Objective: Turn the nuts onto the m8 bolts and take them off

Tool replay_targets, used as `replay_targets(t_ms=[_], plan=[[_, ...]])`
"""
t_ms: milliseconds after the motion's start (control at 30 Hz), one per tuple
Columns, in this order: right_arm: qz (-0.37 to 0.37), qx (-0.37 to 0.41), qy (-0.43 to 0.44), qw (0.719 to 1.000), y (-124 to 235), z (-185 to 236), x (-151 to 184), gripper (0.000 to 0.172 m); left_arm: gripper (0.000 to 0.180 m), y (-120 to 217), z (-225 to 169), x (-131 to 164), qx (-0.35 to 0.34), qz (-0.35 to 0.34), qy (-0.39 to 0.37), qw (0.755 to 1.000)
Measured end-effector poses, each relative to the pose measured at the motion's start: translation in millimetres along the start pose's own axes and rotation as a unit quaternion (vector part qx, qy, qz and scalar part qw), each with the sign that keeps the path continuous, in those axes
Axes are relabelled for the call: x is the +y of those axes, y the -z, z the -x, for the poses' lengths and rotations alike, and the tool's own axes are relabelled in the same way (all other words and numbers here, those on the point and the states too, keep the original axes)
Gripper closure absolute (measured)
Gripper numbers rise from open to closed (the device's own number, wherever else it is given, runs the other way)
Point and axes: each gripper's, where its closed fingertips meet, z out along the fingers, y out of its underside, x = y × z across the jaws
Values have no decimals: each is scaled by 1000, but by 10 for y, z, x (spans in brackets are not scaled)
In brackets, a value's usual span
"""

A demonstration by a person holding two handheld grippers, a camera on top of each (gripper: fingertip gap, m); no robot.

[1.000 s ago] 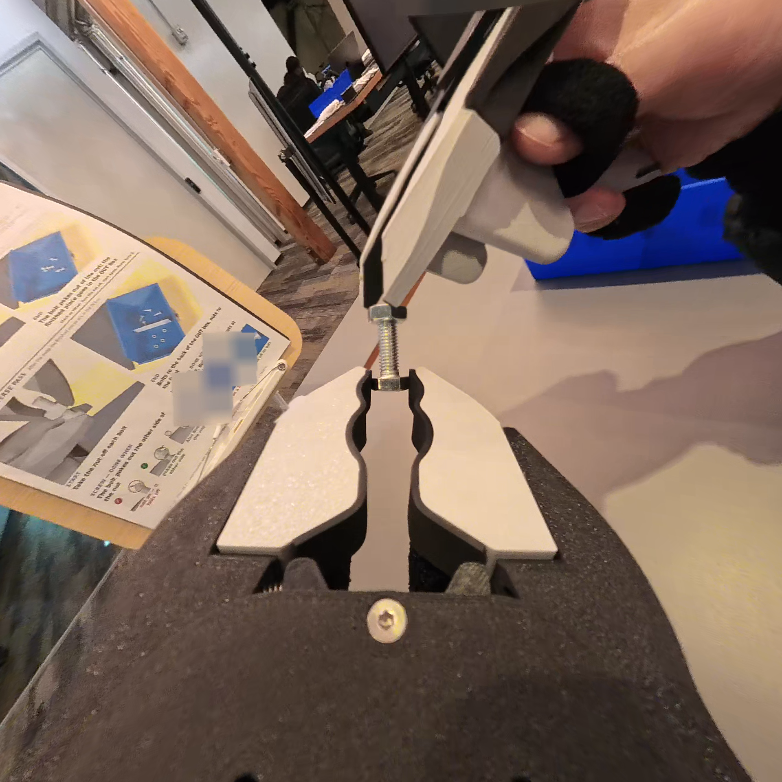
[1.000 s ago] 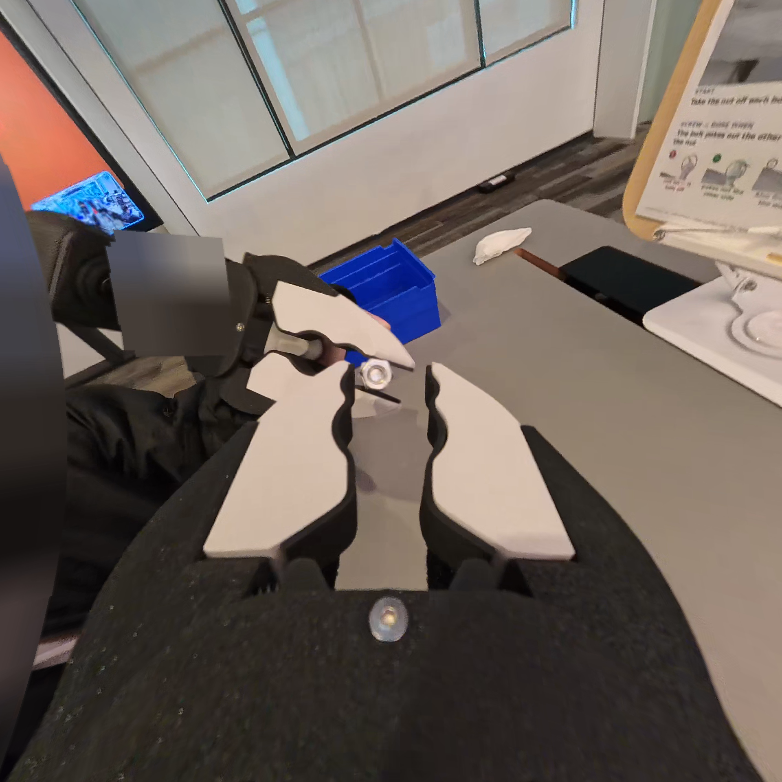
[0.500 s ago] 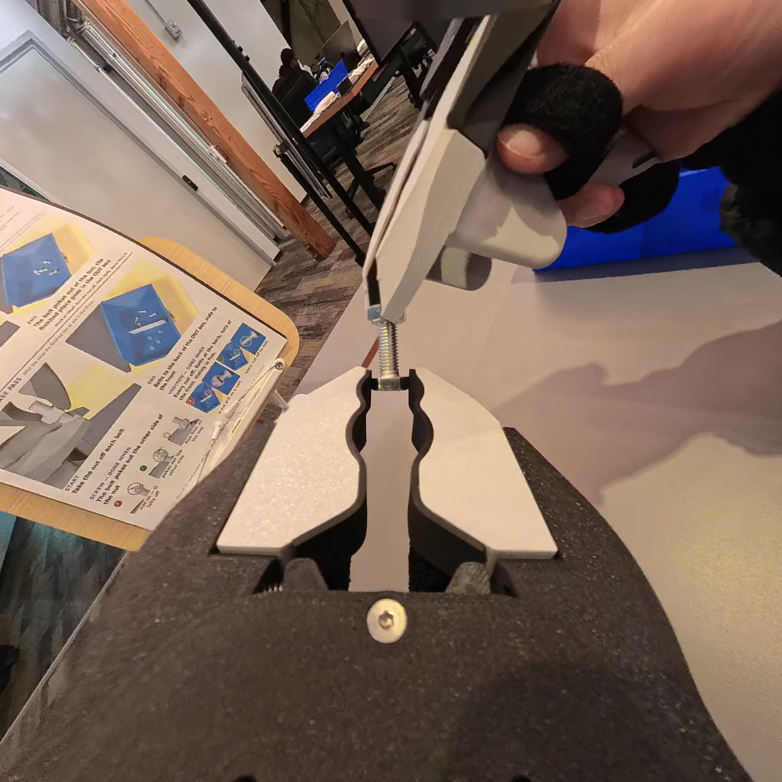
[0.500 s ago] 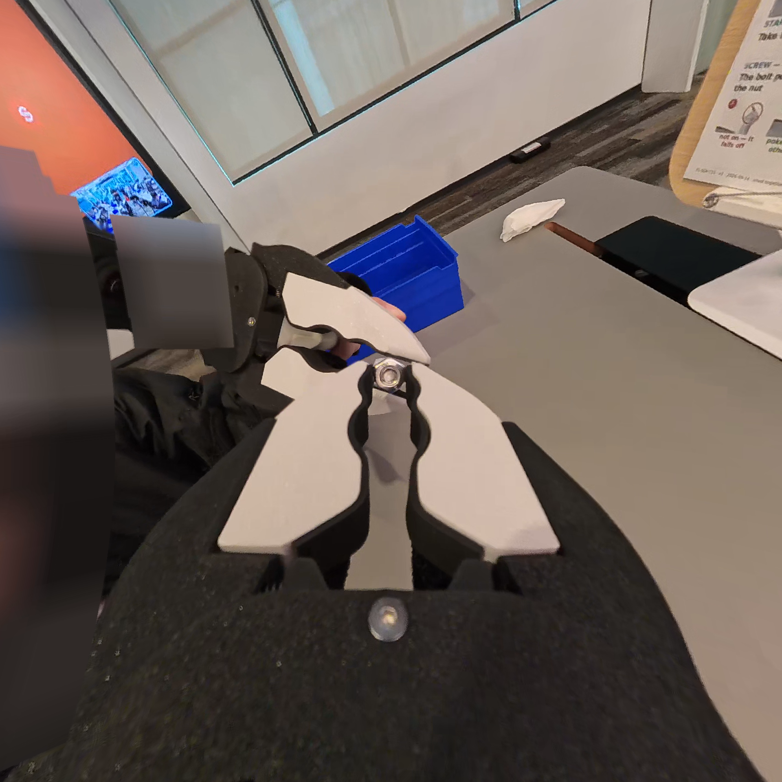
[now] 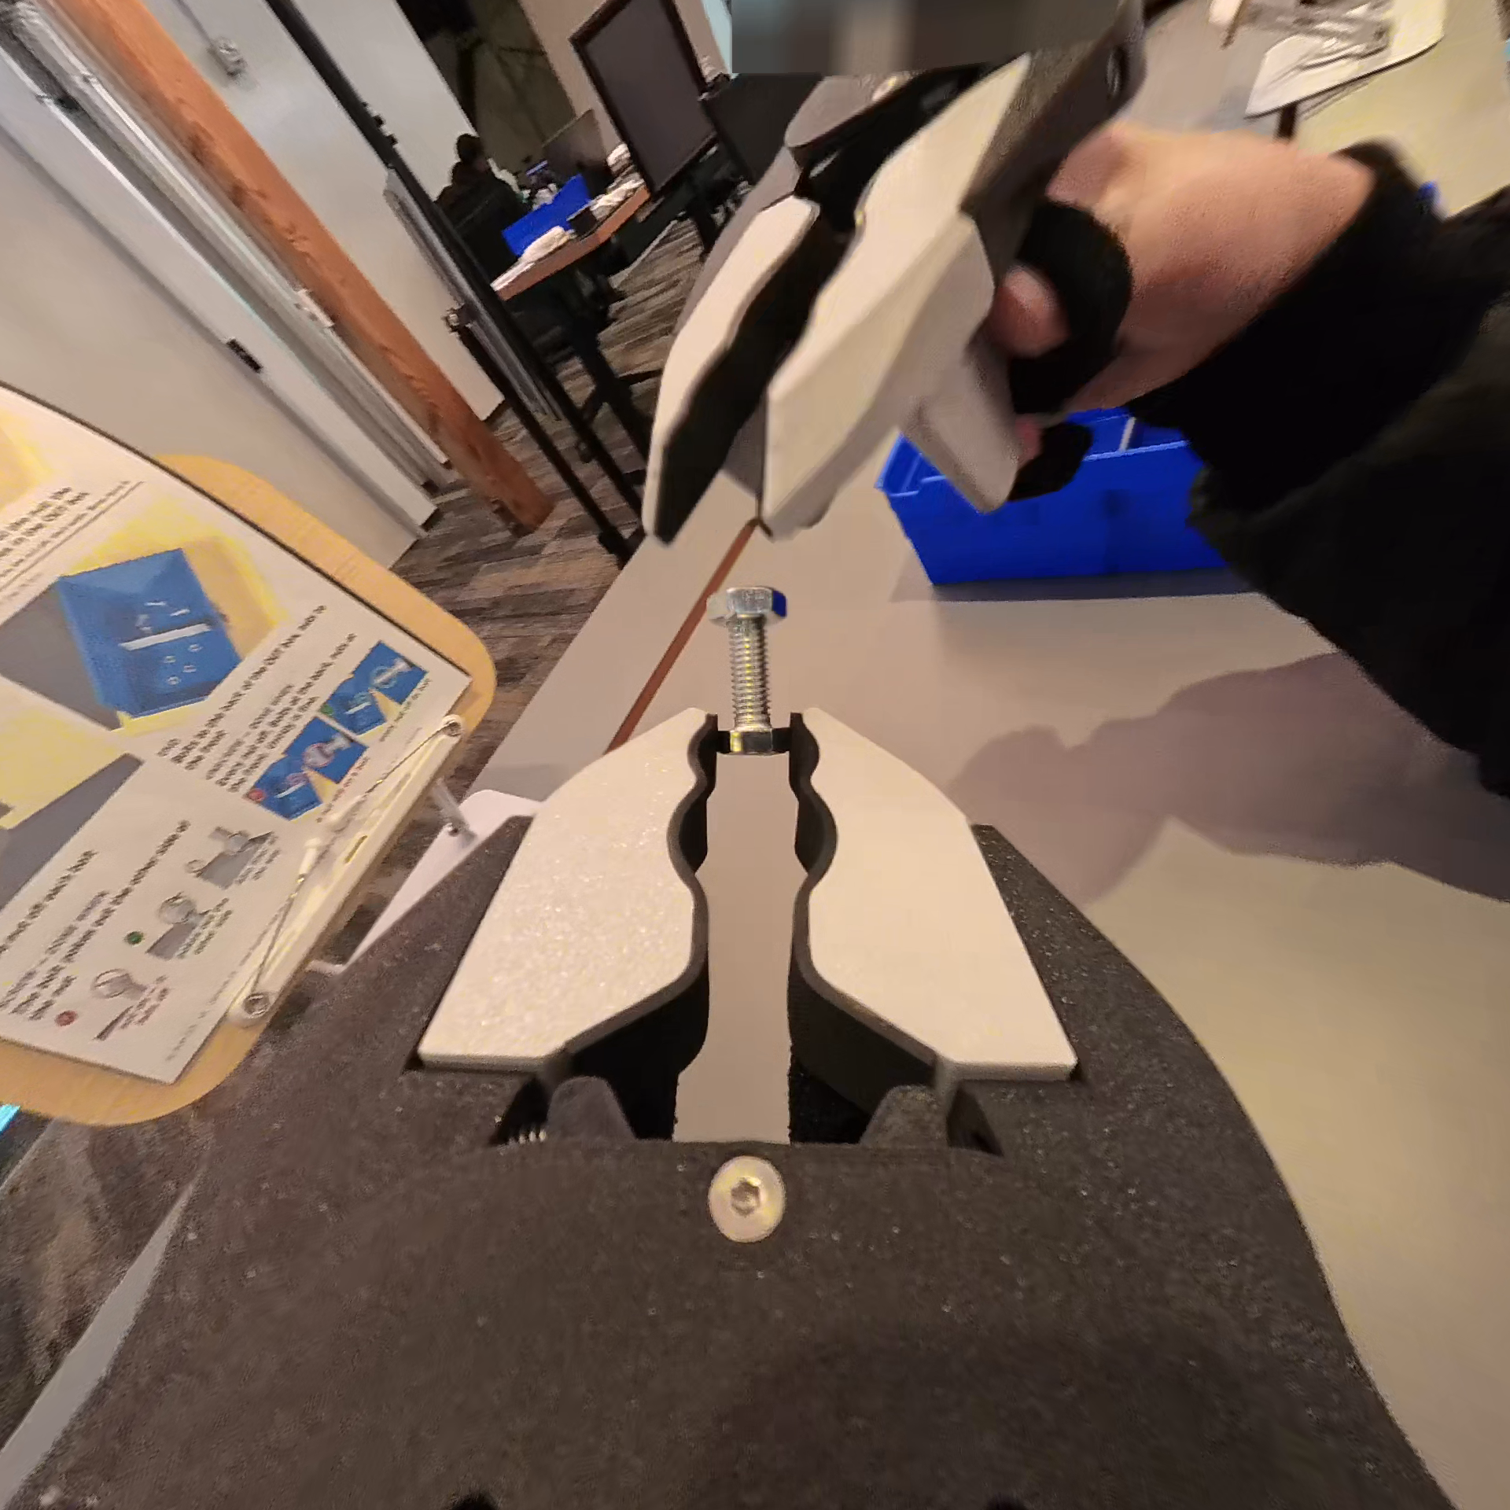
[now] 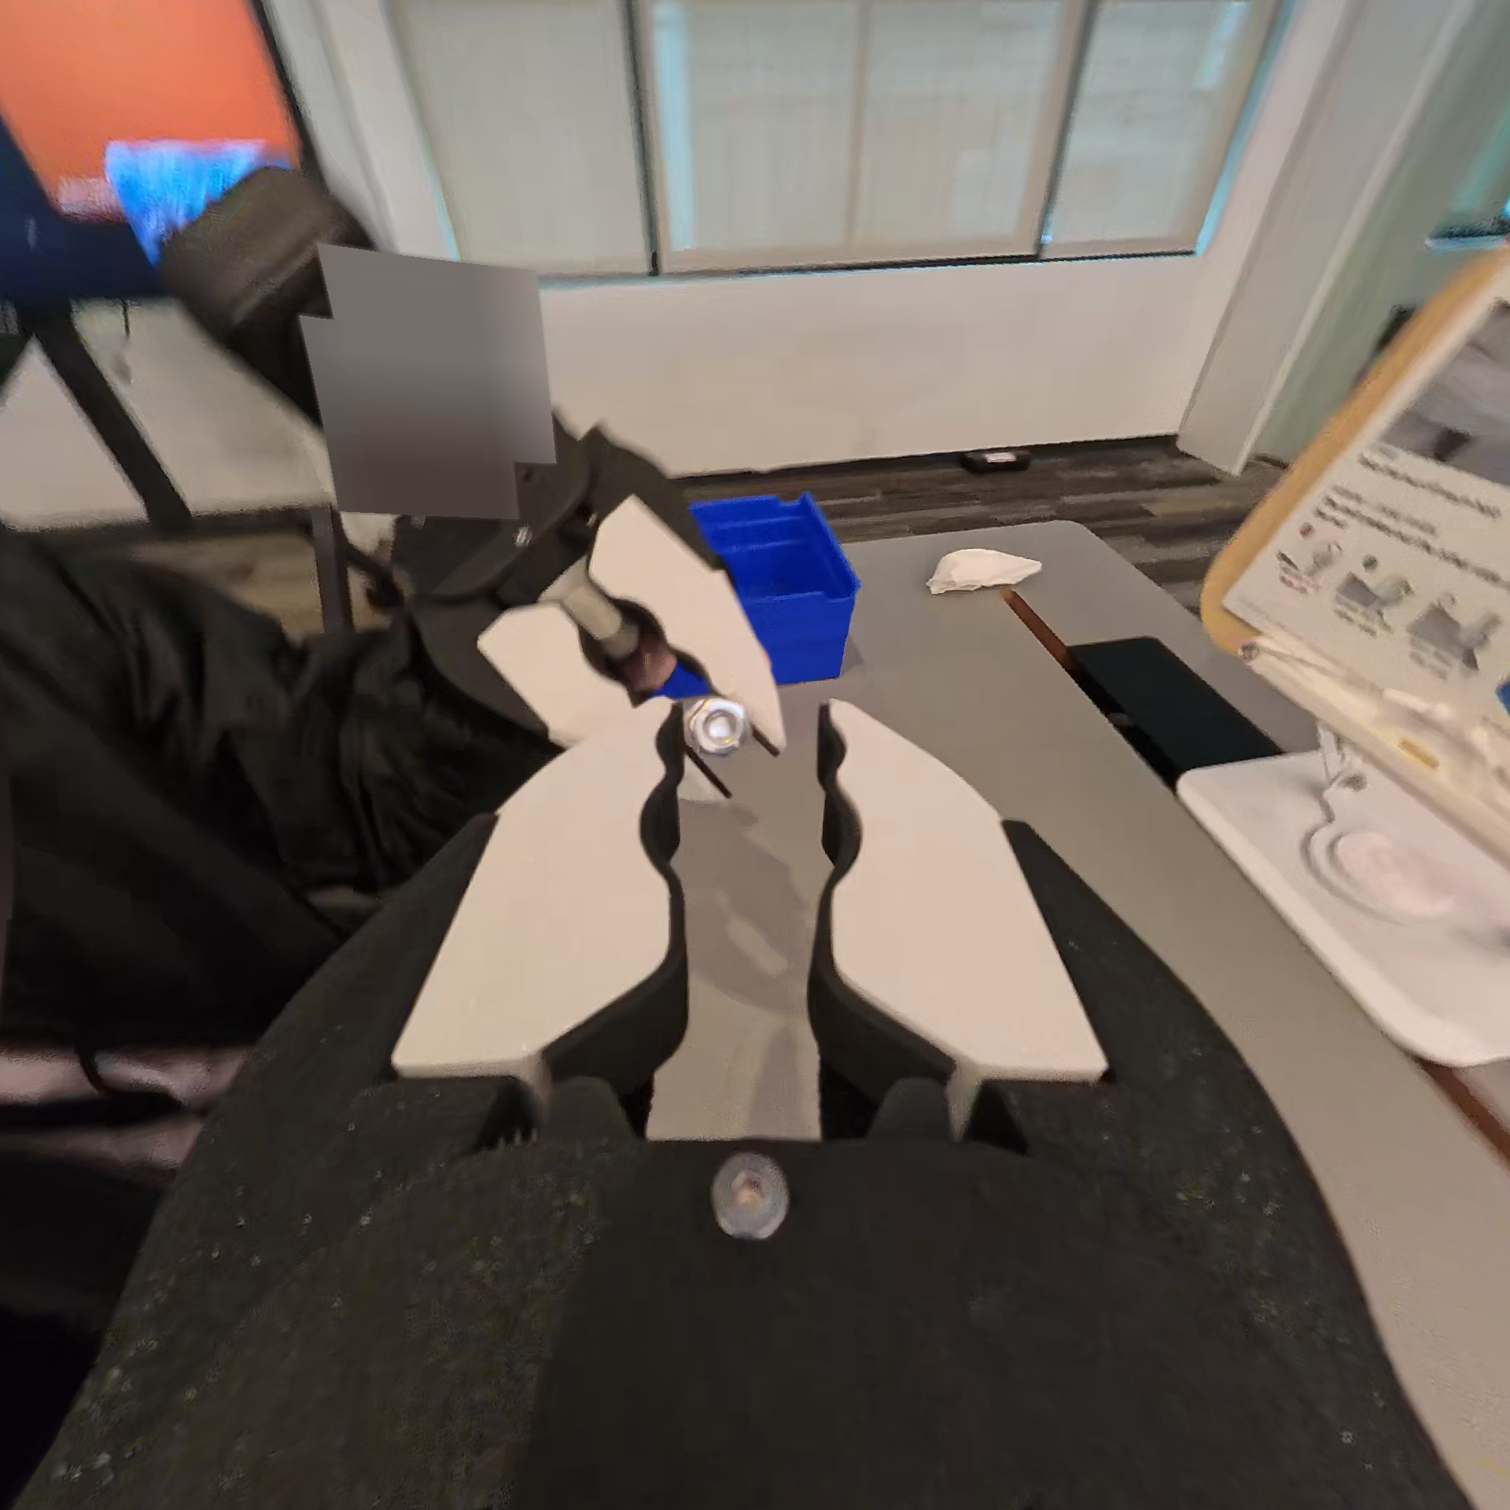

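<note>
A: Now, in your left wrist view, what does your left gripper (image 5: pixel 753 739) hold?

B: Its two pads are pressed on a hex piece at the low end of the bolt (image 5: pixel 750 670). The bolt stands upright above the grey table (image 5: pixel 1144 1021). I think the clamped piece is the bolt head and the hex piece at the top is the nut (image 5: pixel 745 606), but you cannot be sure from here.

A: And your right gripper (image 5: pixel 711 523)?

B: It hangs just above the nut, the fingers apart, touching nothing. The blue bin (image 5: pixel 1062 531) stands behind it.

A: What about the right wrist view?

B: There your right gripper (image 6: pixel 743 727) has a wide gap between the fingers, and nothing is in it. The nut (image 6: pixel 716 725) shows end-on, near the left finger but not gripped. Your left gripper (image 6: pixel 719 735) clamps the bolt from the side.

A: How far are you?

B: I judge the nut sits at the thread's end, so either it is only started or almost off. The turning is not finished, and the bin is apparently empty.
</note>
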Motion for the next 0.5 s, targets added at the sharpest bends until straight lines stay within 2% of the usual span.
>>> replay_targets(t_ms=[67,133,233,433,500], plan=[[-21,-8,-101,995,22,-35,-34,139,164,-10,18,10,-7,3,-2,1000],[-17,-9,-157,987,2,-72,9,138,164,-20,61,19,-26,6,-10,1000],[-8,20,-179,984,-45,-159,69,141,164,-36,105,64,-47,21,-25,998],[23,16,-189,982,-149,-112,168,137,164,-65,97,93,-50,30,-31,998],[34,1,-183,983,-163,-68,189,152,164,-64,96,96,-50,32,-32,998]])
